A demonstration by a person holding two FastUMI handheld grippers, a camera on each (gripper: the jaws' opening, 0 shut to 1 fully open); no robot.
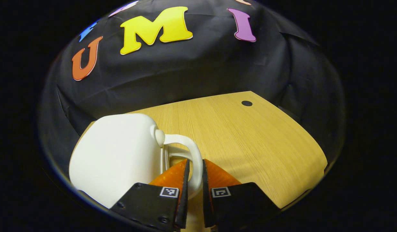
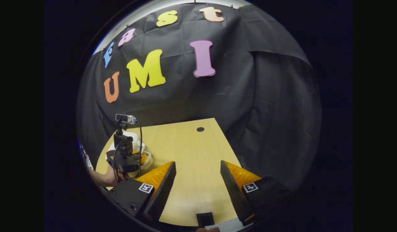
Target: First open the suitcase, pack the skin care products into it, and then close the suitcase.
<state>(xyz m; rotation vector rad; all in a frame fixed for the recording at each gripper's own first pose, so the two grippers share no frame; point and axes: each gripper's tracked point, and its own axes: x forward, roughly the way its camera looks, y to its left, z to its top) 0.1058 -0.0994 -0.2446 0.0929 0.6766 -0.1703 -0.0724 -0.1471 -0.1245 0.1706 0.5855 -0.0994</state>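
Two grippers over wooden table [image 1: 250, 135], taken as landmark. White suitcase [image 1: 114, 154] sits at table's near-left corner, lid down, so opening is likely the current step. Its handle [image 1: 188, 151] sticks out toward table centre; left gripper [image 1: 195, 175] is clamped on that handle, probably to steady or lift it. Right gripper [image 2: 198, 177] hangs over table's near edge, fingers wide apart, empty, presumably waiting. Skin care products: can't tell where.

Wood table [image 1: 250, 138] w/ black dot [image 1: 246, 103]; bare.
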